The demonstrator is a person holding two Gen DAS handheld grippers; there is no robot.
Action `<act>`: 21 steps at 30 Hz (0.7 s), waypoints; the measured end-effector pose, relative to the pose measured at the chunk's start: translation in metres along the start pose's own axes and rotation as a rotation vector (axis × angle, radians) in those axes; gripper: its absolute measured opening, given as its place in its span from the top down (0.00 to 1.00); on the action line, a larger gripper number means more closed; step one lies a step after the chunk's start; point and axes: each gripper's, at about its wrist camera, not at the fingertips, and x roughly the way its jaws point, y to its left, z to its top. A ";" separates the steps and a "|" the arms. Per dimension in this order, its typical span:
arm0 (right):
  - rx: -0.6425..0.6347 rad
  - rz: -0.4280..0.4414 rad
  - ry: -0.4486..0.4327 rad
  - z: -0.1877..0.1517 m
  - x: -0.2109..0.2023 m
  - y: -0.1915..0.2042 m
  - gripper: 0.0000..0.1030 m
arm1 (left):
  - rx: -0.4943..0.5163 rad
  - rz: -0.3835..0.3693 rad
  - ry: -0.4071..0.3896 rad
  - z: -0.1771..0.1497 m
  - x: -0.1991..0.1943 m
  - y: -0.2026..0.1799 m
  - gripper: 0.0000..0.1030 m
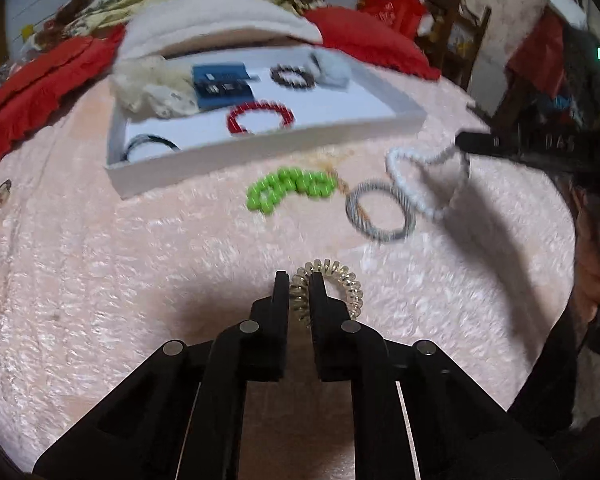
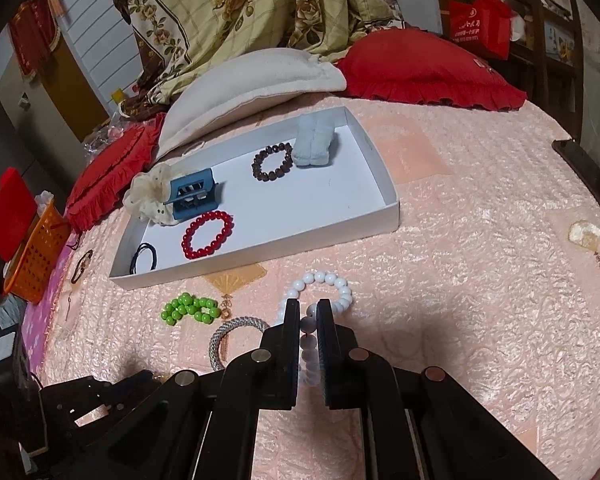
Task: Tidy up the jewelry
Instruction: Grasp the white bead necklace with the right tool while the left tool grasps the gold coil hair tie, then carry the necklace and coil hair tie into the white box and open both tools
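The right gripper [image 2: 309, 312] pinches a string of white beads [image 2: 332, 284] on the pink bedspread [image 2: 460, 300]. Green beads [image 2: 190, 309] and a silver bangle [image 2: 236, 338] lie beside it. Behind sits a white tray [image 2: 380, 184] holding a red bracelet [image 2: 207, 235]

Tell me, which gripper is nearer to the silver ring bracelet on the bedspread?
Right. The right gripper is shut on the white bead bracelet, which overlaps the silver bracelet. The left gripper is farther back, shut on a clear coil hair tie.
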 end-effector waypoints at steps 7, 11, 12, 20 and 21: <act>-0.047 0.024 -0.055 0.027 -0.018 0.009 0.93 | -0.154 -0.053 -0.091 0.016 -0.033 0.032 0.92; -0.086 0.047 -0.091 0.051 -0.027 0.018 0.93 | -0.199 -0.026 -0.112 0.027 -0.041 0.042 0.92; -0.095 0.051 -0.095 0.056 -0.028 0.020 0.93 | -0.206 -0.026 -0.109 0.030 -0.041 0.043 0.92; -0.181 0.067 -0.138 0.099 -0.022 0.037 0.93 | -0.191 -0.011 -0.089 0.077 -0.032 0.032 0.92; -0.186 0.067 -0.141 0.103 -0.020 0.038 0.93 | -0.190 -0.016 -0.090 0.086 -0.028 0.029 0.92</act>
